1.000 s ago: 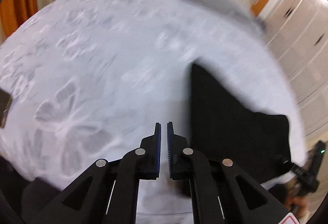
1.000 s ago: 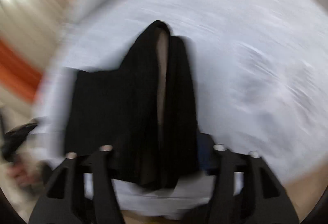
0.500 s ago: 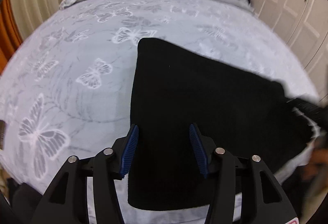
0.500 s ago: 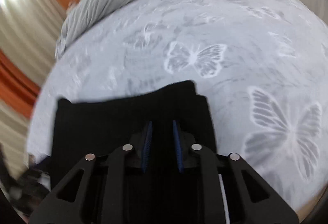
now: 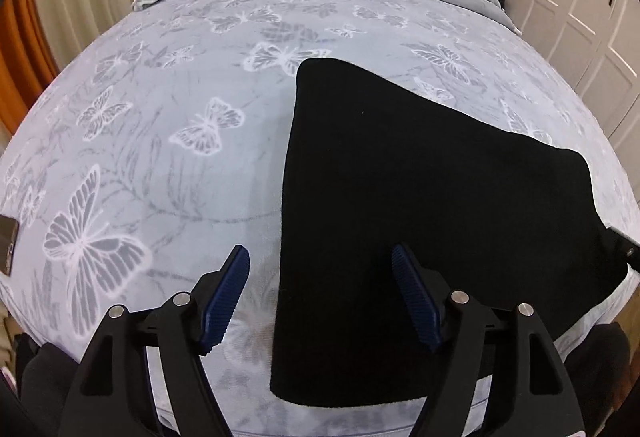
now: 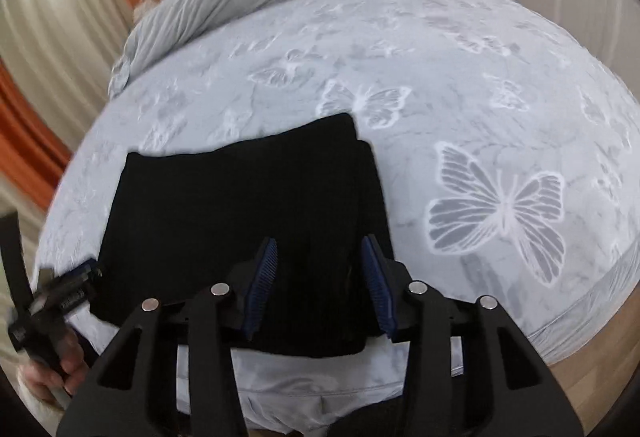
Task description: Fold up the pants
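Folded black pants point(image 5: 432, 205) lay flat at the butterfly bedspread's point(image 5: 168, 141) near edge. The 2 grippers, left point(image 5: 320, 297) and right point(image 6: 320, 277), were opening above the pants, gripping nothing.

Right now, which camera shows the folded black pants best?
The left wrist view: the pants lie nearly whole, sharp and flat on the butterfly bedsheet. The right wrist view is blurrier, shows stacked layers at the far edge, and its claw covers the near part.
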Demonstrator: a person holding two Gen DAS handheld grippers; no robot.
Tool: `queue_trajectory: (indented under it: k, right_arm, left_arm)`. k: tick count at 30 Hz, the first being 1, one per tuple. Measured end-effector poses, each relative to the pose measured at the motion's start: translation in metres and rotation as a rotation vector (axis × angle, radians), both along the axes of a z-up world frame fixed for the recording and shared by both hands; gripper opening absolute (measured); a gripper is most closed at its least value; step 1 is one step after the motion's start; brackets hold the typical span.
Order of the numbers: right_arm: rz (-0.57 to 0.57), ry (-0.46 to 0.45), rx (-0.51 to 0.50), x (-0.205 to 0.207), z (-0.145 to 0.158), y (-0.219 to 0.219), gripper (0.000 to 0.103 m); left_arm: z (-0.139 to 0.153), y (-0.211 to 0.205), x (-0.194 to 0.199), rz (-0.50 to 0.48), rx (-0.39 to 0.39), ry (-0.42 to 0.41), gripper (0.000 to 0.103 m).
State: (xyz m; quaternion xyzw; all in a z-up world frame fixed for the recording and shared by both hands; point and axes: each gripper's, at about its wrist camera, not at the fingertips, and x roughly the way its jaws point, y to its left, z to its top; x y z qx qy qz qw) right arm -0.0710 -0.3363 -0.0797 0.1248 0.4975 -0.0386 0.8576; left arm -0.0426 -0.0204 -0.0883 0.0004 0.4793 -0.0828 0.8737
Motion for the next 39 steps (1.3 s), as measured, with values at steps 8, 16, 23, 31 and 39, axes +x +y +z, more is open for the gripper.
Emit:
queue_trajectory:
  k: [8,16,23,31,39]
  right_arm:
    - [-0.065,-0.037,0.109,-0.01,0.012,-0.016,0.09]
    - [-0.086,0.019,0.331,0.012,-0.038,-0.025,0.091]
    - [0.019,-0.126,0.428,-0.007,0.027,-0.004,0.034]
    - [-0.018,0.006,0.352,-0.028,-0.029,0.005,0.077]
    - [-0.021,-0.003,0.35,-0.019,-0.024,0.012,0.082]
  left_arm:
    - [0.015,0.014,-0.006,-0.026,-0.118,0.026,0.083]
    - [-0.042,0.062,0.039,0.133,-0.475,0.249,0.091]
    - [0.007,0.056,0.028,0.007,-0.571,0.171,0.017]
    - [-0.014,0.08,-0.018,0.06,-0.344,0.204,0.042]
    - [-0.028,0.055,-0.011,0.03,-0.428,0.227,0.089]
